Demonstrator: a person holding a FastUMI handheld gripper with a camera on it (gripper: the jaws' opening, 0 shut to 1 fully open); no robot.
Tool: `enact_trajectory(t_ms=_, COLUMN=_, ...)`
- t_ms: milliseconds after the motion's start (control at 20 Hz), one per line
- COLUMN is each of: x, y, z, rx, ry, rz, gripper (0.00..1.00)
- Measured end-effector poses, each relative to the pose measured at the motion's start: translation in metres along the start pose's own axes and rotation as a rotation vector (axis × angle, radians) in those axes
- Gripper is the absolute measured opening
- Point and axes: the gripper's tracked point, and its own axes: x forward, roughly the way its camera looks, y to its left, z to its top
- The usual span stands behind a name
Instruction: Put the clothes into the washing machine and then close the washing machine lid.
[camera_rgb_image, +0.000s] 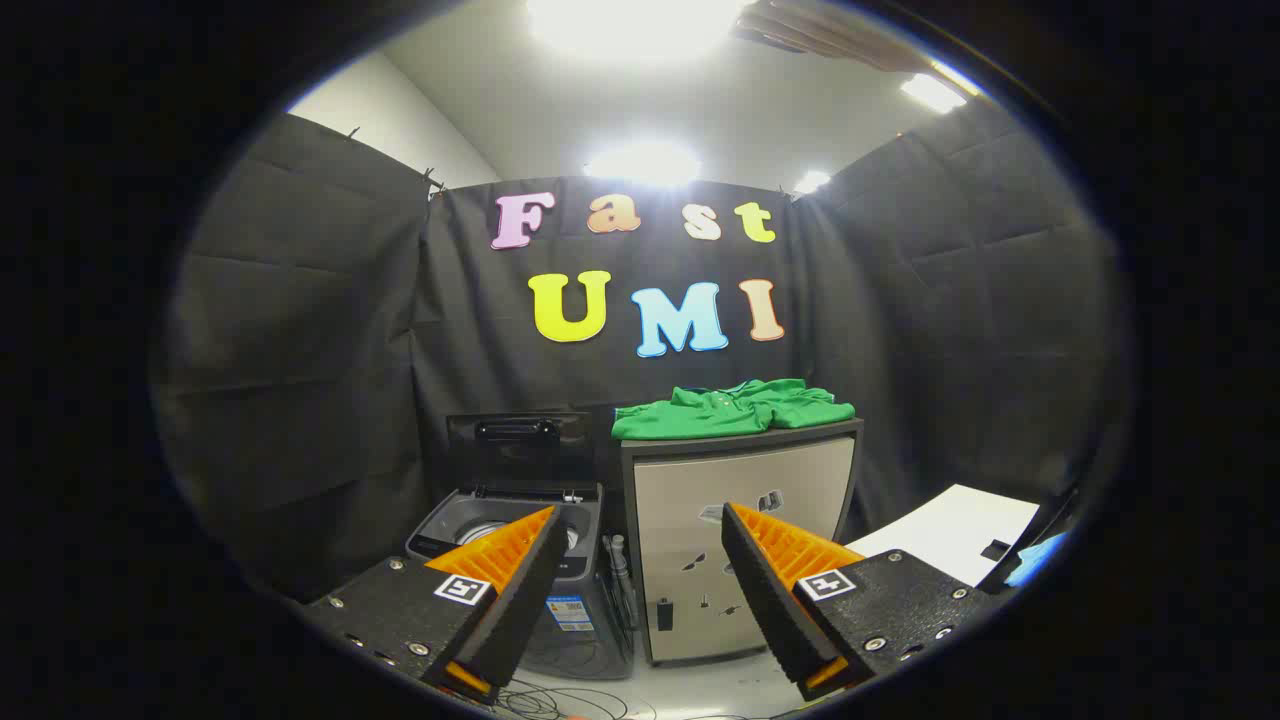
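Spread wide, the claw (640, 525) that I steered gripped nothing, its 2 fingers (520, 585) apart in mid-air. Beyond them stood a grey top-loading washing machine (515, 560) with its dark lid (520, 450) raised, just beside a pale cabinet (740, 540). Crumpled green clothes (735, 408) lay on the cabinet's top.

No words or numbers can be read. Each side of the gripper (640, 510) carries a square black-and-white coded marker, one on the left (463, 588) and one on the right (826, 583), patterns rather than text. Its fingers stand apart with nothing between them. A small sticker (567, 612) sits on the front of the washing machine (440, 530), too small to make out. Tiny dark marks (700, 565) dot the front of the cabinet (800, 470), also illegible.
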Motion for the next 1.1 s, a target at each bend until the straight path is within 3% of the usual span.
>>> enact_trajectory(t_ms=1100, x=0.0024, y=0.0102, z=0.0026, rx=0.037, ry=-0.021, rz=0.006, gripper=0.96)
